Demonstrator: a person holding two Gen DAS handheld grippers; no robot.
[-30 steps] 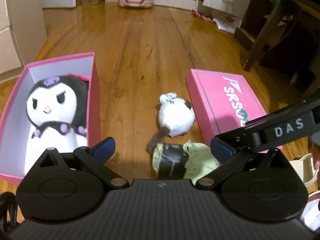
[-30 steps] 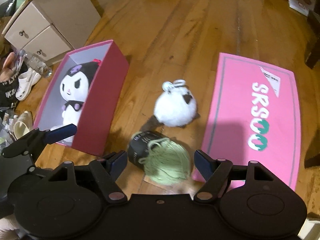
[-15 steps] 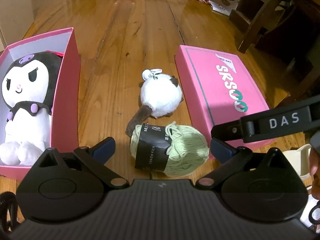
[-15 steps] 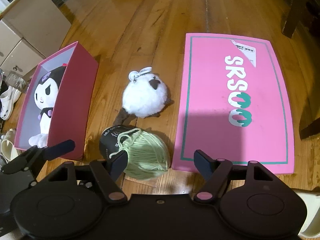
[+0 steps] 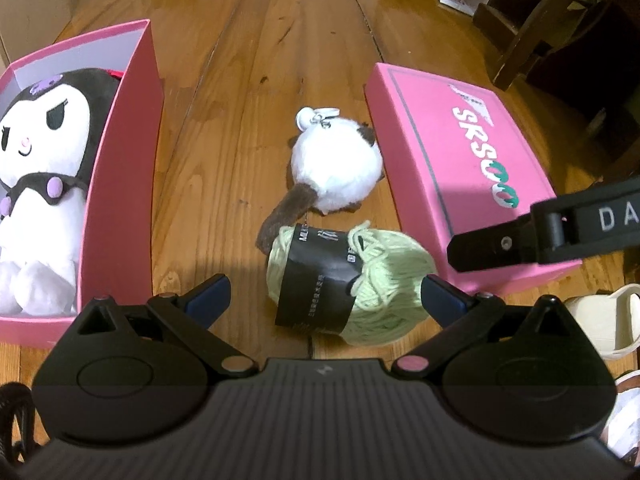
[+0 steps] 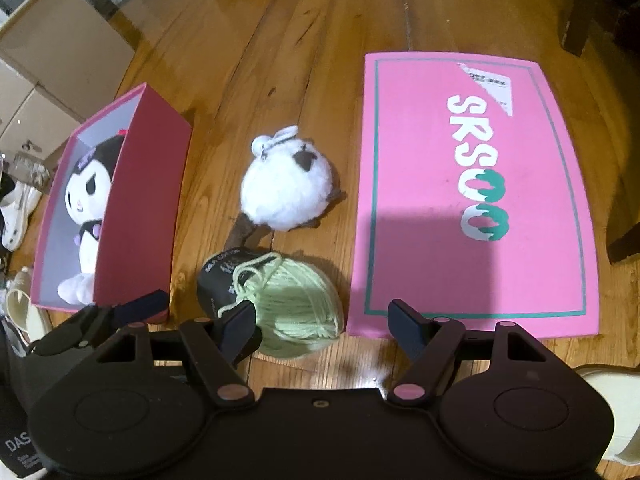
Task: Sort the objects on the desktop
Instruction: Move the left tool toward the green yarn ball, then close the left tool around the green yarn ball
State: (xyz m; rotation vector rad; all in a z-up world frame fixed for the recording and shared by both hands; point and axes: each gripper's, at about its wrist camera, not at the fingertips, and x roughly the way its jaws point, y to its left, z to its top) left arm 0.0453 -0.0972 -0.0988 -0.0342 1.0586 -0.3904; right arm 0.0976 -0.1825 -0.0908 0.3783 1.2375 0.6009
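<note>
A pale green yarn ball with a black label lies on the wooden floor, next to a white fluffy plush keychain with a brown tail. My left gripper hangs open just above the yarn, its pads clear of it. My right gripper is open too, with the yarn ball by its left finger. On the left an open pink box holds a black-and-white plush doll. A flat pink lid marked "SRSOO" lies on the right.
One finger of the right gripper crosses the left wrist view over the lid. Cream slippers sit at the right, white shoes at the left. Dark furniture legs stand at the back right, cardboard boxes at the back left.
Both grippers have sunk toward the floor and tilted further down, so the yarn and the plush keychain now look larger and closer. Both stay open; no object has moved.
</note>
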